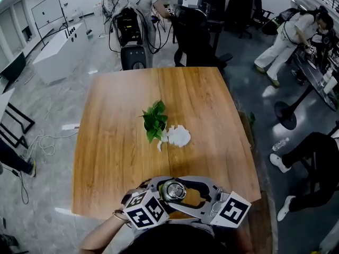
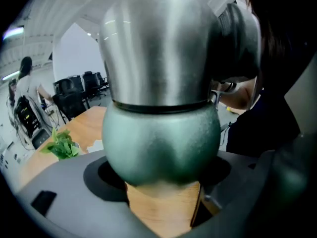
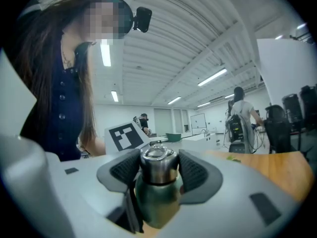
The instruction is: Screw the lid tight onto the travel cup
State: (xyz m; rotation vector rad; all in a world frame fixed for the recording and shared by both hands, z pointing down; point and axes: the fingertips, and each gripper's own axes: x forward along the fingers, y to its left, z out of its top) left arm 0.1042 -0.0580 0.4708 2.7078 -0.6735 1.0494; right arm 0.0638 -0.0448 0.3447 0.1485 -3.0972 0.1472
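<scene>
Holding the green cup (image 2: 161,133) upright at the desk's (image 1: 116,136) near edge, left tool (image 2: 161,175) is clamped on its body, right tool (image 3: 159,175) squeezing the steel lid (image 3: 158,161) on top.

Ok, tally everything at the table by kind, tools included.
Cup: 1
Lid: 1
Leafy sprig: 1
White crumpled lump: 1
Tools: 2 (left tool, right tool)
Total: 6
</scene>
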